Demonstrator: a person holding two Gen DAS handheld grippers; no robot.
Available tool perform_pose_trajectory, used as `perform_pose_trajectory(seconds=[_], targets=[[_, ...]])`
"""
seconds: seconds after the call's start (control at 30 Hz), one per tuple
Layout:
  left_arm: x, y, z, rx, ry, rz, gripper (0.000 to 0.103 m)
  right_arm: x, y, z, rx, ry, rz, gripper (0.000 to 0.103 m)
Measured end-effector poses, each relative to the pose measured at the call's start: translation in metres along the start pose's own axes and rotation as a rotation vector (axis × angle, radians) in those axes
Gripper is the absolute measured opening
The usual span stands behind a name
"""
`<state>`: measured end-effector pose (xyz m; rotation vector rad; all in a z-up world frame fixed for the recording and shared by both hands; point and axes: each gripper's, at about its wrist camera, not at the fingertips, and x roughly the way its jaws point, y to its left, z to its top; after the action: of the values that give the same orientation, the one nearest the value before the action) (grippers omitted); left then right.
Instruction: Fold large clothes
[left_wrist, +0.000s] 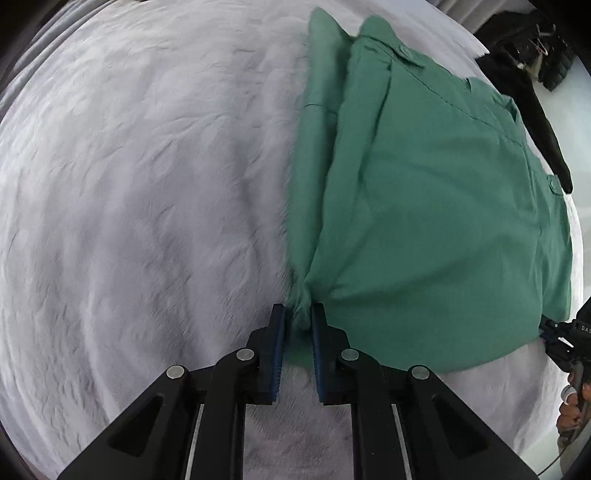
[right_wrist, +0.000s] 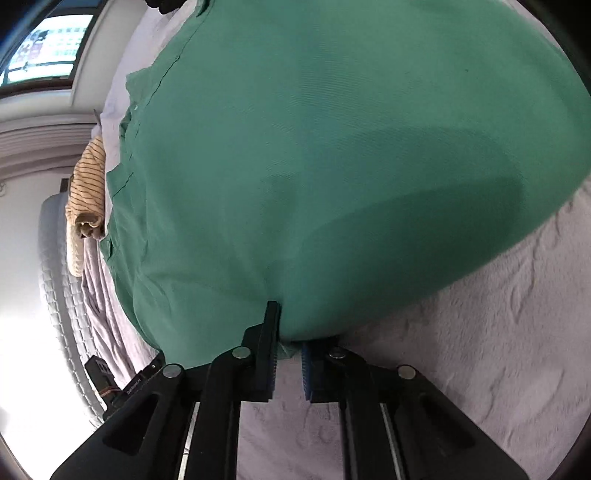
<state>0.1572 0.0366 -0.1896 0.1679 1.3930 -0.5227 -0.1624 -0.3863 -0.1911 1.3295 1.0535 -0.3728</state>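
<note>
A green shirt (left_wrist: 436, 206) lies on a bed covered by a pale lilac blanket (left_wrist: 147, 206), its sleeves folded in along the left side. My left gripper (left_wrist: 298, 314) is shut on a bunched corner of the shirt's near hem. My right gripper (right_wrist: 290, 332) is shut on the other hem corner, and the green shirt (right_wrist: 314, 166) billows up over it and hides the tip of its right finger. The right gripper also shows in the left wrist view (left_wrist: 561, 338) at the shirt's right corner, held by a hand.
A black garment (left_wrist: 532, 96) lies beyond the shirt at the bed's far right edge. A tan striped garment (right_wrist: 86, 192) lies at the bed's left edge, next to a quilted white mattress side (right_wrist: 55, 266). A window (right_wrist: 44, 48) is at the upper left.
</note>
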Motion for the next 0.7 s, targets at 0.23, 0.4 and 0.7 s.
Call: perform_pose_trajectory(seconds=[0.23,0.4,0.7], targets=[[-0.031,0.019,-0.027,-0.02,-0.002,0.117,0.016,-0.01,0.023,-0.02,-0.084,0.024,-0.064,0.017],[-0.054,0.006,-0.049,-0.002,-0.029,0.134,0.016,-0.008,0.053,-0.046,-0.176,0.052,-0.126,0.019],[-0.079,-0.035,-0.085,-0.007,-0.067,0.148,0.102,0.0,0.091,-0.081,-0.245,0.073,-0.14,0.051]])
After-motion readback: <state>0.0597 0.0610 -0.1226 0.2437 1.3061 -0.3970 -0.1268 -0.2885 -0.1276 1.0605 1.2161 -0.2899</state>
